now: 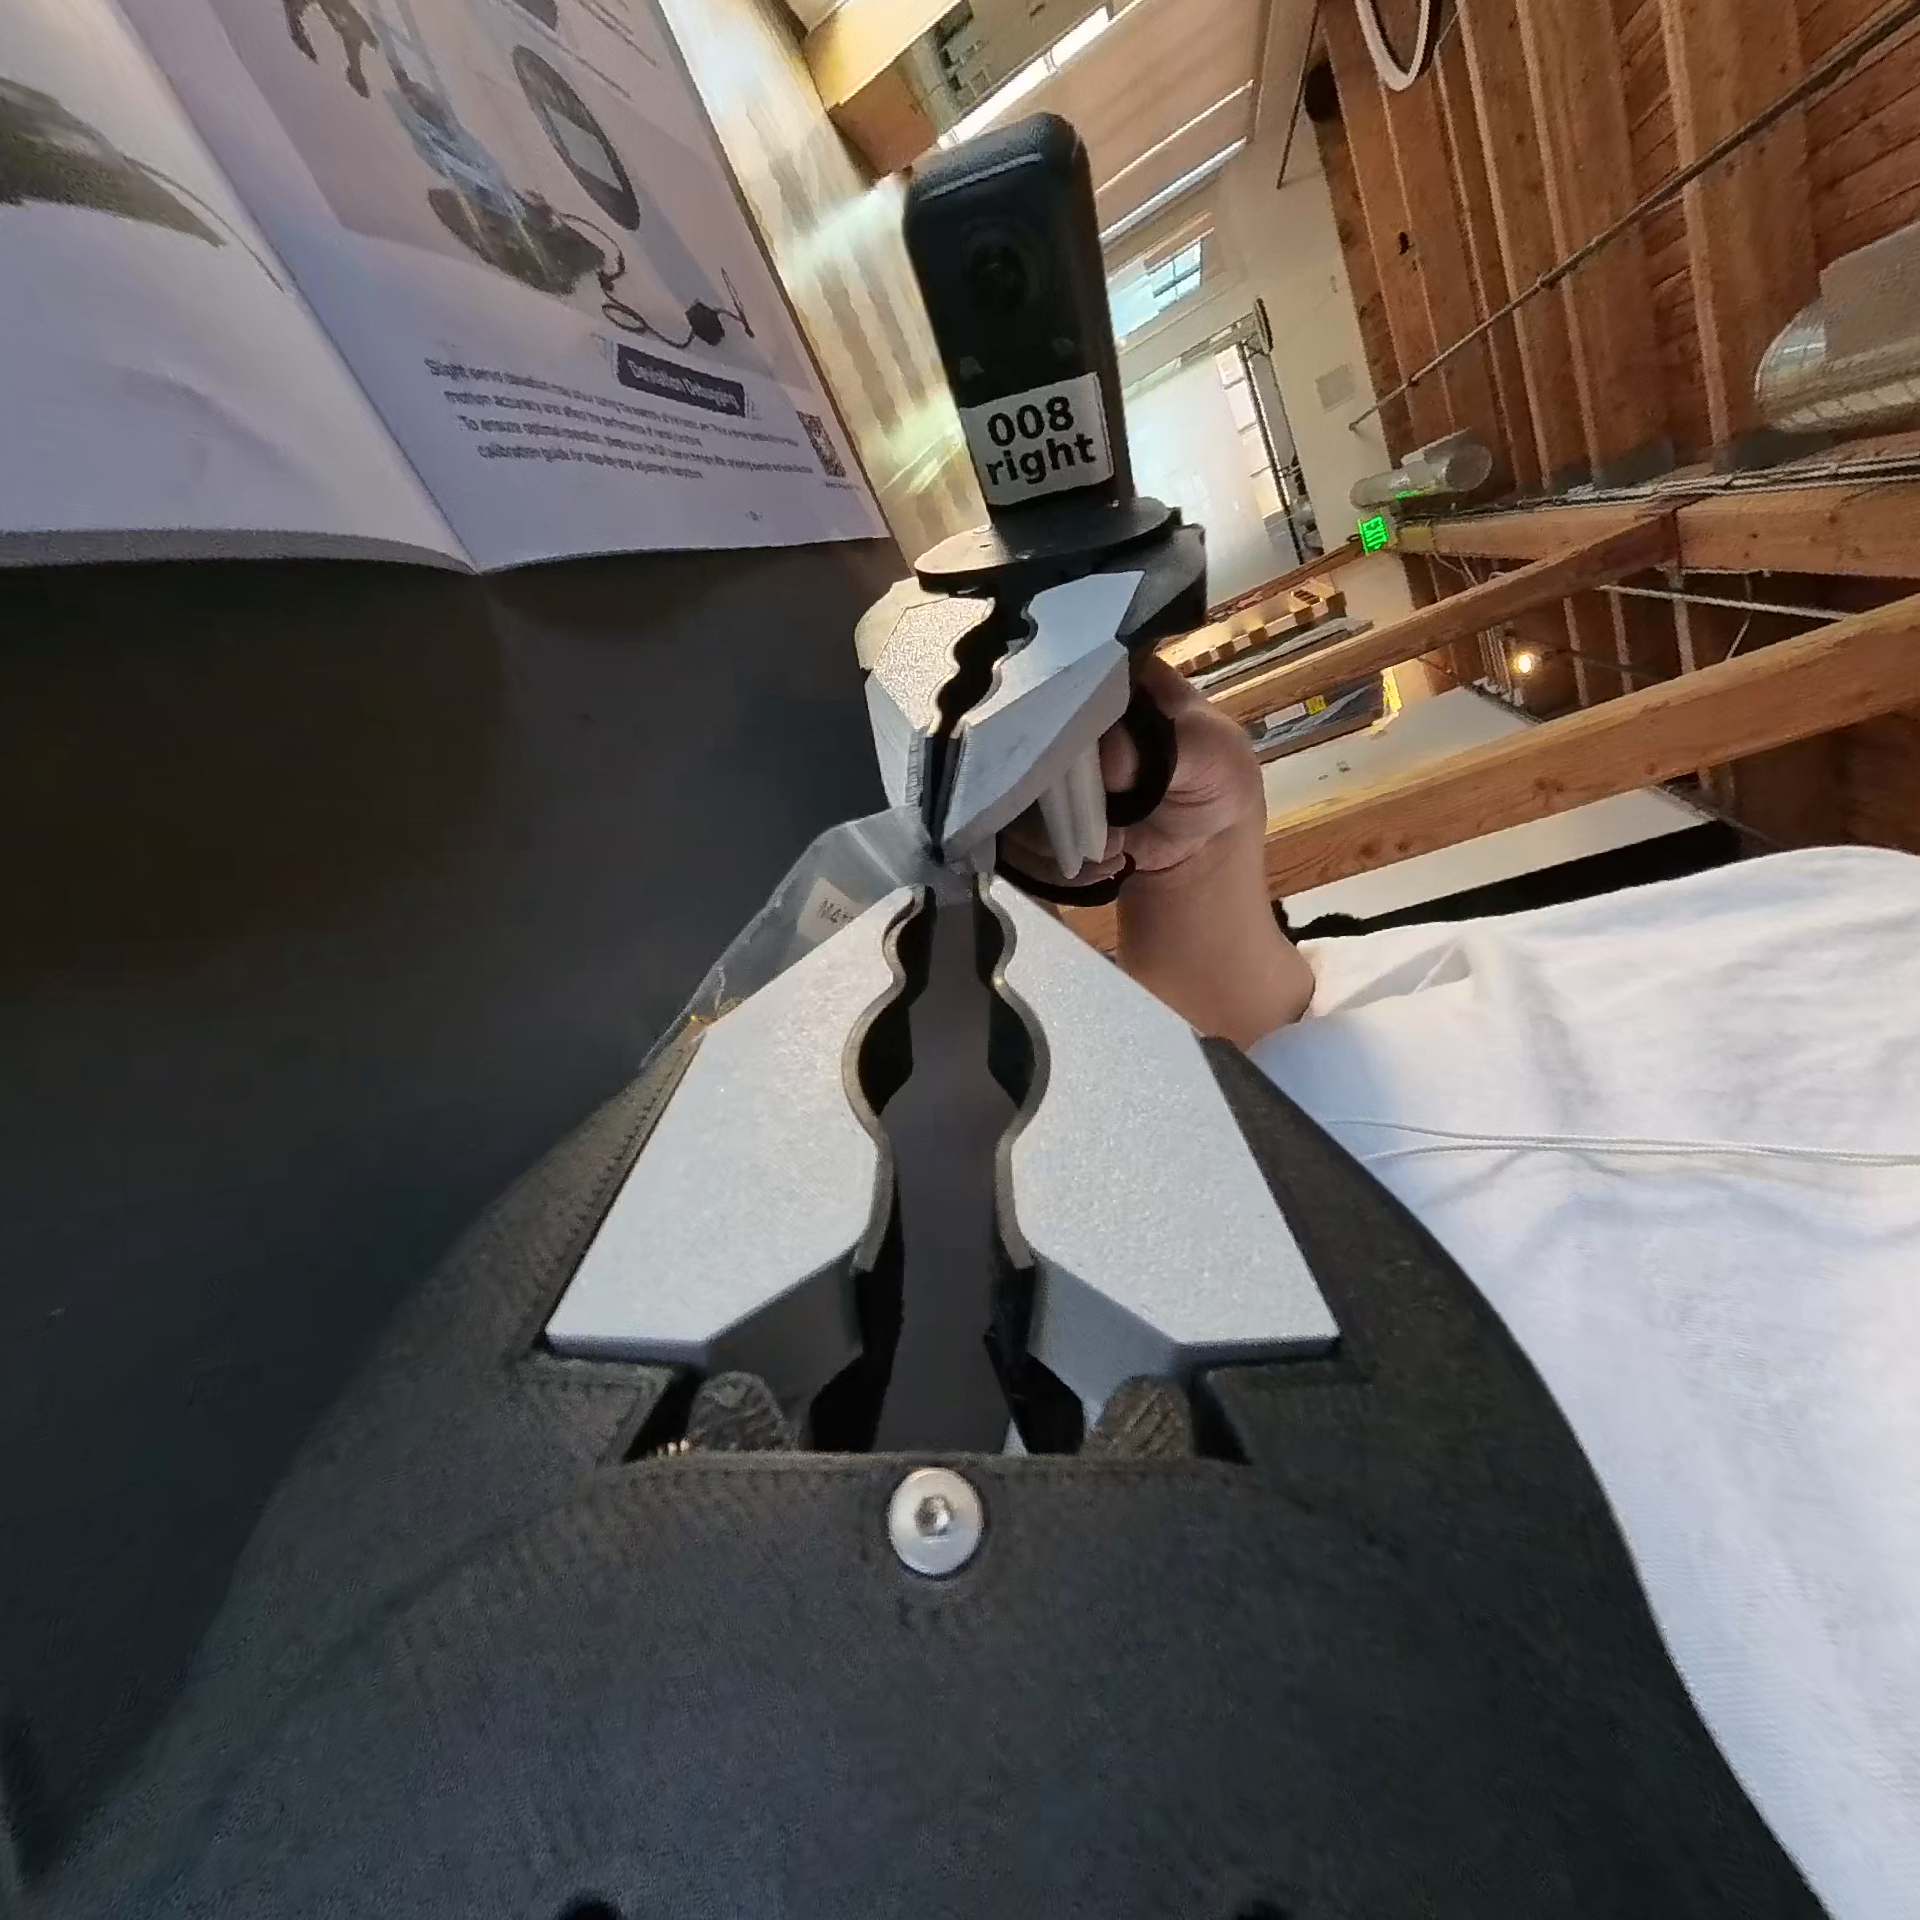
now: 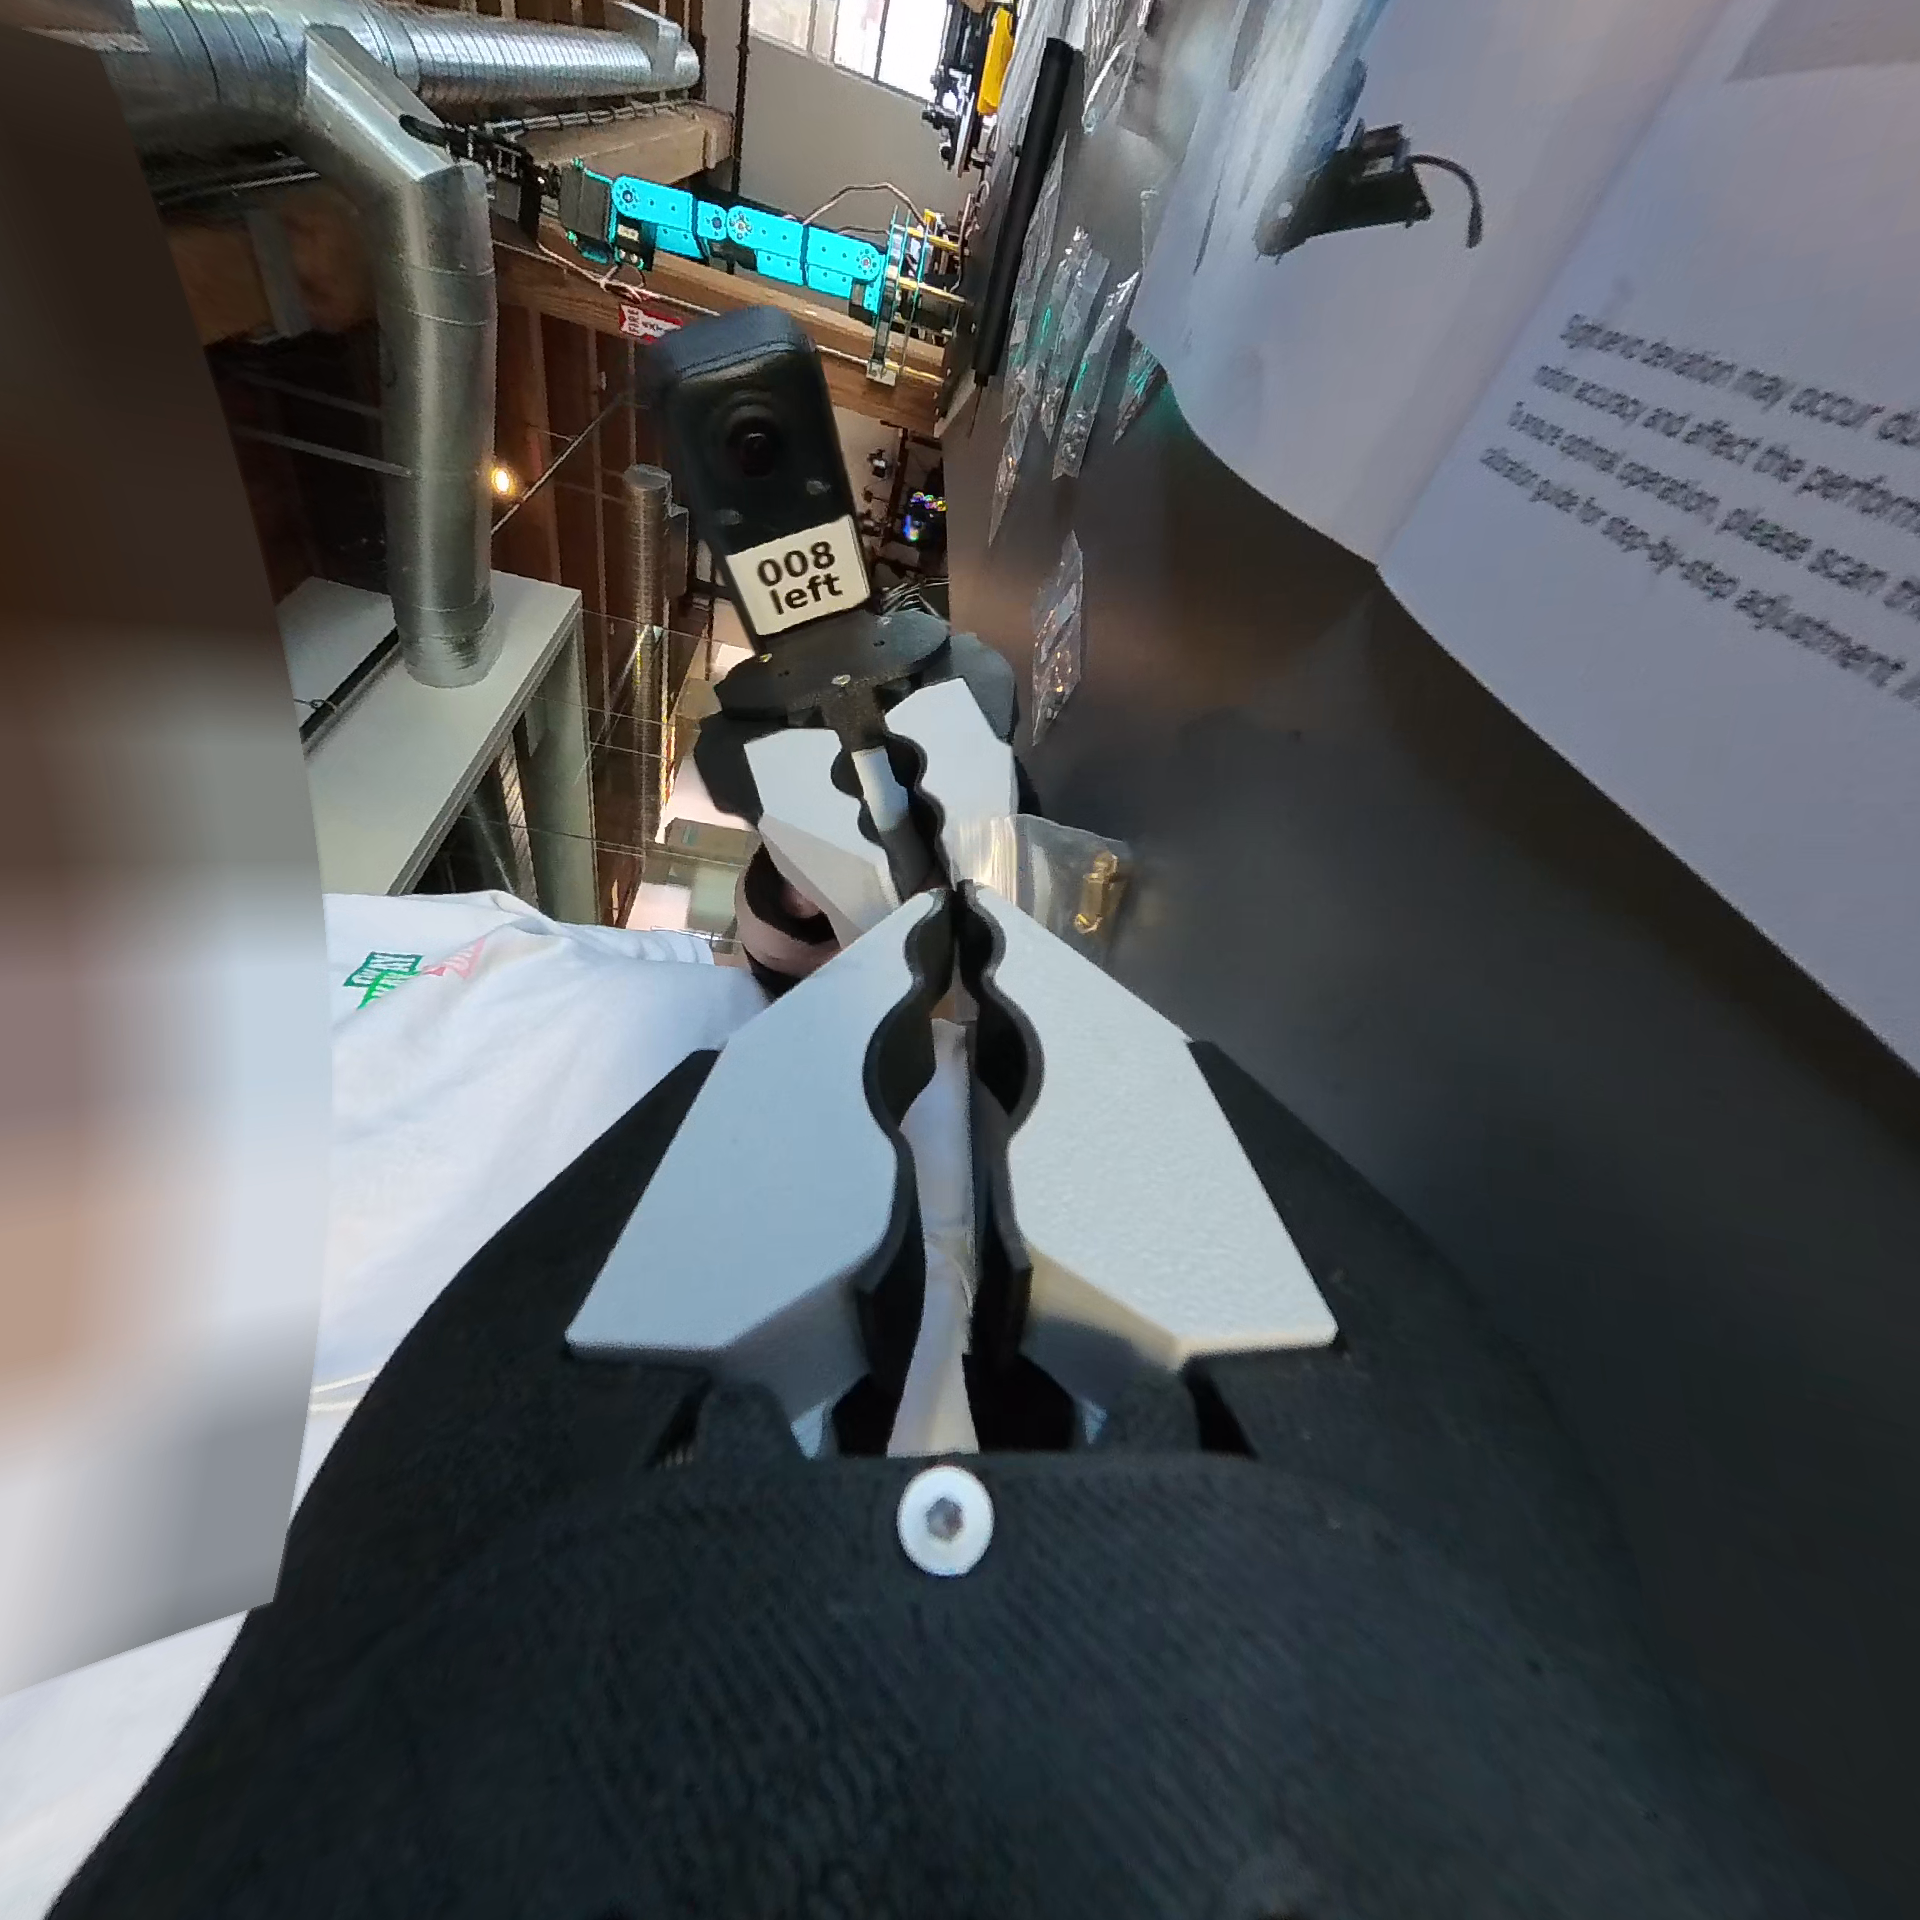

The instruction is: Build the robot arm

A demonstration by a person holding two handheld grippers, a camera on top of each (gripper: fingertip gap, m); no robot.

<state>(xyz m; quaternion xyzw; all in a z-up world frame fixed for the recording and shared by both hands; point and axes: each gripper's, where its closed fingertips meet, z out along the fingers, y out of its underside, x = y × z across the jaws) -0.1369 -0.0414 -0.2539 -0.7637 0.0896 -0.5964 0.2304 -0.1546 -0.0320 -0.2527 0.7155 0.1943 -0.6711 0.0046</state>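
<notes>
A small clear plastic bag (image 1: 821, 883) with a white label hangs between my two grippers, which face each other tip to tip. My left gripper (image 1: 951, 891) is shut on one edge of the bag. My right gripper (image 1: 940, 844), held by a hand (image 1: 1195, 800), is shut on the same edge from the opposite side. In the right wrist view the right gripper (image 2: 956, 902) meets the left gripper (image 2: 935, 868), and the bag (image 2: 1049, 862) shows a brass part (image 2: 1101, 894) inside. Both grippers are held just off a dark surface (image 1: 416, 831).
An open booklet (image 1: 312, 312) lies on the dark surface; it also shows in the right wrist view (image 2: 1662, 416). Several small clear bags of hardware (image 2: 1060, 312) and a black rod (image 2: 1023, 208) lie farther off. A person's white shirt (image 1: 1558, 1195) is close beside the grippers. Only a small space, under 4 cm, lies between the two pairs of fingers.
</notes>
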